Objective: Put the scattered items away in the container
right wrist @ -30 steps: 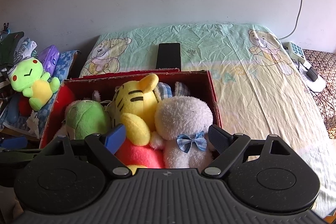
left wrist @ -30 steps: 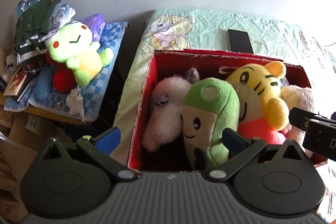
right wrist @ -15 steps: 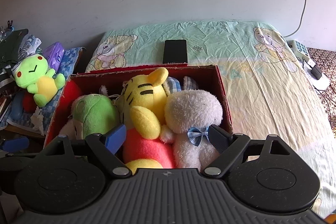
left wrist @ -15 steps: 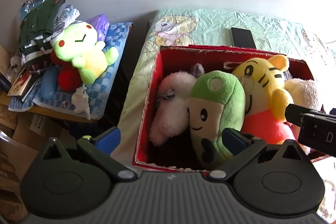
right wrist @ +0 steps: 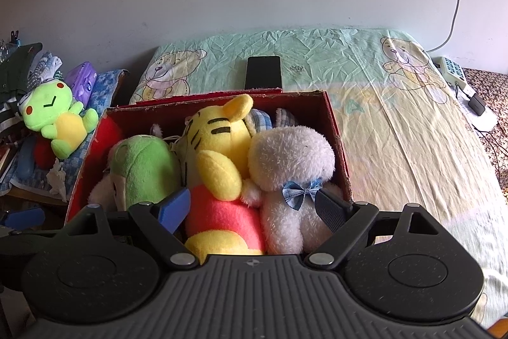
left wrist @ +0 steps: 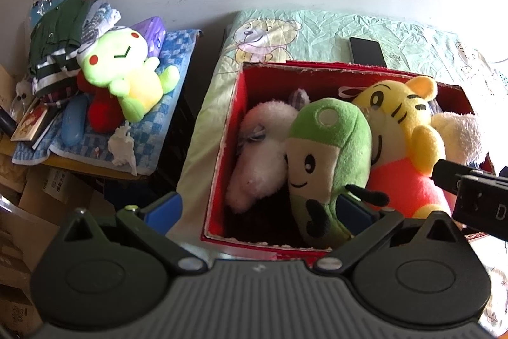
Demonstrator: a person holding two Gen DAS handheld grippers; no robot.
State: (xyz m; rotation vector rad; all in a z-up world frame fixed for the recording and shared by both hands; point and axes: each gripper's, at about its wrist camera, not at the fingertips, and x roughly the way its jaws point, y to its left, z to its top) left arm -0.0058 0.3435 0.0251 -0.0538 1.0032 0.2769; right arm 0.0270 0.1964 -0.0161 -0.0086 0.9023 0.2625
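Both grippers stand wide open and hold nothing. Left gripper (left wrist: 258, 210) hangs over the near left corner of the red box (left wrist: 235, 104); its blue left finger (left wrist: 166, 207) is outside the box wall, and whether its right finger touches the lower part of the green plush (left wrist: 330, 154) just beside it I cannot tell. Right gripper (right wrist: 252, 210) hangs over the near side of the same box, with the yellow tiger plush (right wrist: 219, 148) and the white plush with a blue bow (right wrist: 292, 177) between its fingers, but the jaws do not close on them. Inside the box, the green plush lies at 9 o'clock from the tiger, and the white one at 3 o'clock. One more white plush (left wrist: 263, 148) lies against the left wall. Outside the box, at 10 o'clock, a light green frog plush (right wrist: 54, 116) rests on a blue checked cloth (left wrist: 149, 129). A black phone (right wrist: 263, 75) lies on the bed (right wrist: 397, 132) at 12 o'clock from the box.
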